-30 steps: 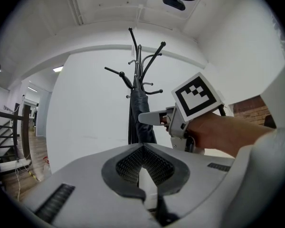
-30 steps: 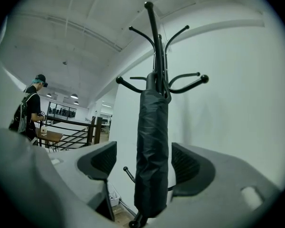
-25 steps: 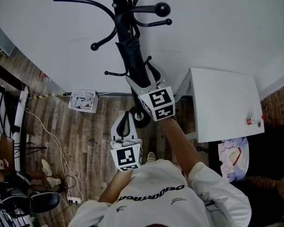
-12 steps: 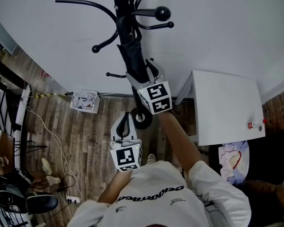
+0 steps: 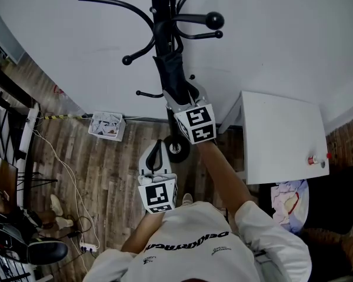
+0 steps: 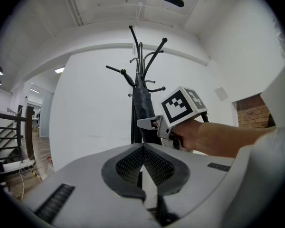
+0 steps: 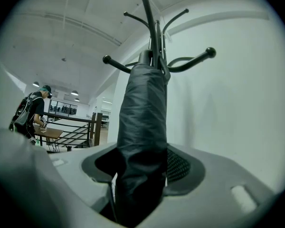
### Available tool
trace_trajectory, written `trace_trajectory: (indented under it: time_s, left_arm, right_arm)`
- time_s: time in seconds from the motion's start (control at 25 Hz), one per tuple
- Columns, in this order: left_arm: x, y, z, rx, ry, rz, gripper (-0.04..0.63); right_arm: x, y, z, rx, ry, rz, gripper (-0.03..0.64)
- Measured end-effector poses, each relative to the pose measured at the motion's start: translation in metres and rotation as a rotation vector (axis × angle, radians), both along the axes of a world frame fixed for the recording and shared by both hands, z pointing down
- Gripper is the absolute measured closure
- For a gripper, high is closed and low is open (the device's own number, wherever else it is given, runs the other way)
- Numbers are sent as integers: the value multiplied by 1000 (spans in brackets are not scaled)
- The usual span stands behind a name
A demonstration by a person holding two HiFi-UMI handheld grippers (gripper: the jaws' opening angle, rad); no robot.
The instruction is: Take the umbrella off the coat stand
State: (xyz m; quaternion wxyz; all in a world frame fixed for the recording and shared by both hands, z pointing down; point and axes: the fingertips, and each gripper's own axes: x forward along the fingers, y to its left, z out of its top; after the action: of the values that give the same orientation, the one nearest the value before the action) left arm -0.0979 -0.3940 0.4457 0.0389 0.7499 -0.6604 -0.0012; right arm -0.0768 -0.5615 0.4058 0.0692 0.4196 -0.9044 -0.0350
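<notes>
At the far white wall, a person's right gripper (image 5: 182, 93) has just been closing its jaws around a furled dark umbrella (image 5: 171, 75), which hangs down the post of a black coat stand (image 5: 162, 7) just below the spread of curved arms. In the right gripper view the rolled fabric fills the gap between the two pads, and the grip appears to be made on the umbrella's middle body rather than on its top. The left gripper (image 5: 154, 155) waits nearer the person, well short of the stand, with its jaws pressed together on nothing. A white table (image 5: 282, 134) stands to the right of the stand, clear of the work. The umbrella looks light, with a stiff shaft and ribs under a soft, wrinkled, slightly glossy cover. That cover will probably give a little under the pads and may slide over the frame beneath it, so a firm squeeze square across the thickest part seems the safest hold. How its top is caught on the stand cannot be made out, since the arms and post crowd that spot. It will likely have to be lifted before it is drawn toward the person, and its free lower end may swing against the post once it comes loose. There is little here to break, though a loose grip could let the slick bundle slip down through the jaws.
</notes>
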Motion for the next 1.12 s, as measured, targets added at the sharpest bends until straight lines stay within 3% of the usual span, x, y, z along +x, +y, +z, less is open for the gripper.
trace_trajectory:
  time_s: [1.12]
  left_arm:
    - [-1, 33, -20, 44, 16, 43, 598]
  right_arm:
    - [24, 55, -107, 156, -87, 62, 356]
